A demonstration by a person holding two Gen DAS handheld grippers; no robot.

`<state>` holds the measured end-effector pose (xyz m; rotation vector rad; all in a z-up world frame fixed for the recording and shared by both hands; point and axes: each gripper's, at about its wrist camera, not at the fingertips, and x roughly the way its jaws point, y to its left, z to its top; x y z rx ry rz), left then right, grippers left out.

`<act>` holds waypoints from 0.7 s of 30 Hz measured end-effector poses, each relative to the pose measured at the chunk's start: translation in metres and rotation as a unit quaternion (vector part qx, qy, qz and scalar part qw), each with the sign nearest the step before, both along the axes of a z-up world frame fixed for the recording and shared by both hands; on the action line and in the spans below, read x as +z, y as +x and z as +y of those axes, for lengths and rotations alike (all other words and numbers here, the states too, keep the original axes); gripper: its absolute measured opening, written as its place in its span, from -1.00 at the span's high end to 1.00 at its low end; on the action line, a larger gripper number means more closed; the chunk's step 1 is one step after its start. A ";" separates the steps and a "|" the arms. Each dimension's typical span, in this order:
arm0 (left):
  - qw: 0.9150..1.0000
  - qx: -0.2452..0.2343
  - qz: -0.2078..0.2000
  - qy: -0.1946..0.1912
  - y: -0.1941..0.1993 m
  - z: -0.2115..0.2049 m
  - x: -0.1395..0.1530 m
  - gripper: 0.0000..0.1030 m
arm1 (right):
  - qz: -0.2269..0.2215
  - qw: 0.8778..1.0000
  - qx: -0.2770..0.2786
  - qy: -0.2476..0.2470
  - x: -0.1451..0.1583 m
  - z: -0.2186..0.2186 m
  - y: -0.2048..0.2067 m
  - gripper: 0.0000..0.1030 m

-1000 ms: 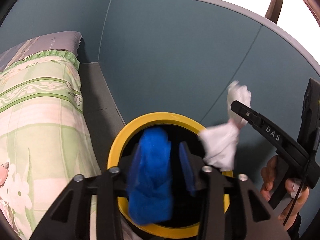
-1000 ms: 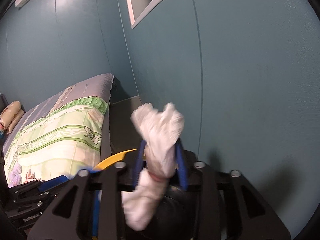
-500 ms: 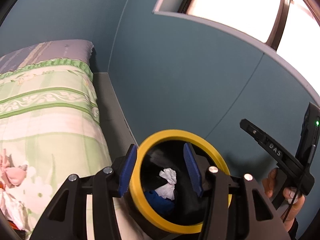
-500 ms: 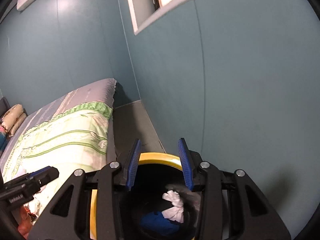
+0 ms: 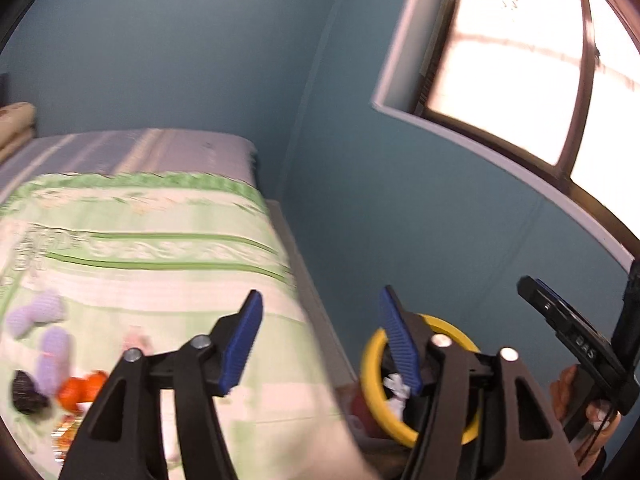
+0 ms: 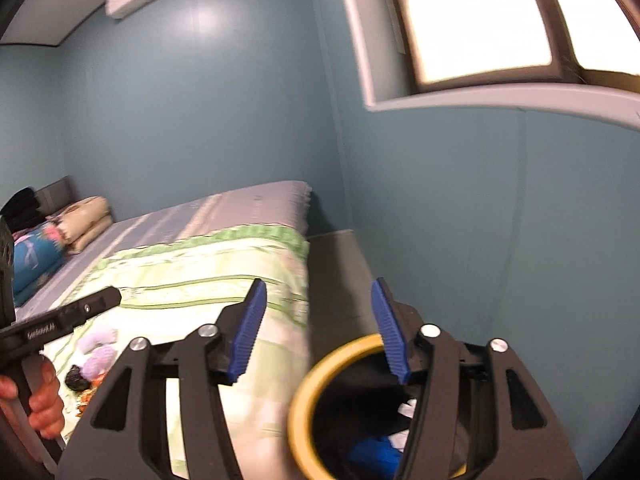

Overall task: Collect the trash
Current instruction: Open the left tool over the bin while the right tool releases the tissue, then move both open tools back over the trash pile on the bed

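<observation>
A black bin with a yellow rim (image 5: 370,364) (image 6: 320,372) stands on the floor between the bed and the wall. White crumpled paper (image 5: 394,386) (image 6: 408,408) and a blue wad (image 6: 376,454) lie inside it. My left gripper (image 5: 320,344) is open and empty, raised over the bed's edge, left of the bin. My right gripper (image 6: 318,332) is open and empty above the bin's near rim. More litter lies on the bed: lilac wads (image 5: 48,332) (image 6: 100,344), a black lump (image 5: 26,394) (image 6: 76,378) and orange scraps (image 5: 82,390).
The bed with a green and white quilt (image 5: 160,264) (image 6: 192,280) fills the left. Folded bedding (image 6: 80,216) sits at its head. A teal wall (image 5: 400,220) and a window (image 5: 520,60) stand to the right. A narrow floor strip (image 6: 336,280) runs beside the bed.
Both grippers let go of their wads, which dropped into the bin, and opened wide. Both then rose and swung left toward the bed.
</observation>
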<state>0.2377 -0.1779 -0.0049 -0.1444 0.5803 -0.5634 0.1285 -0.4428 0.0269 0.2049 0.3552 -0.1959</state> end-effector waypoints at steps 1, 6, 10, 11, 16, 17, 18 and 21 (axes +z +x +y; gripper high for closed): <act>1.000 0.011 -0.003 -0.001 -0.001 0.013 0.003 -0.20 | -0.003 1.000 0.009 -0.004 0.003 0.010 0.001 -0.02; 0.997 0.069 -0.012 -0.013 -0.007 0.082 0.016 -0.33 | -0.014 0.998 0.061 -0.009 0.013 0.054 0.006 -0.15; 0.993 0.113 -0.024 -0.004 -0.014 0.127 0.023 -0.45 | -0.021 0.995 0.101 -0.014 0.018 0.089 0.012 -0.24; 0.992 0.124 -0.026 -0.002 -0.018 0.139 0.023 -0.46 | -0.021 0.994 0.109 -0.015 0.019 0.096 0.012 -0.26; 0.986 0.162 -0.035 0.016 -0.037 0.183 0.021 -0.56 | -0.021 0.988 0.153 -0.019 0.020 0.137 0.010 -0.43; 0.985 0.169 -0.034 0.018 -0.040 0.191 0.019 -0.56 | -0.021 0.986 0.163 -0.020 0.019 0.146 0.009 -0.45; 0.984 0.175 -0.032 0.019 -0.041 0.197 0.018 -0.59 | -0.019 0.985 0.169 -0.021 0.018 0.153 0.010 -0.50; 0.980 0.198 -0.027 0.023 -0.045 0.223 0.012 -0.65 | -0.013 0.982 0.188 -0.023 0.013 0.170 0.012 -0.60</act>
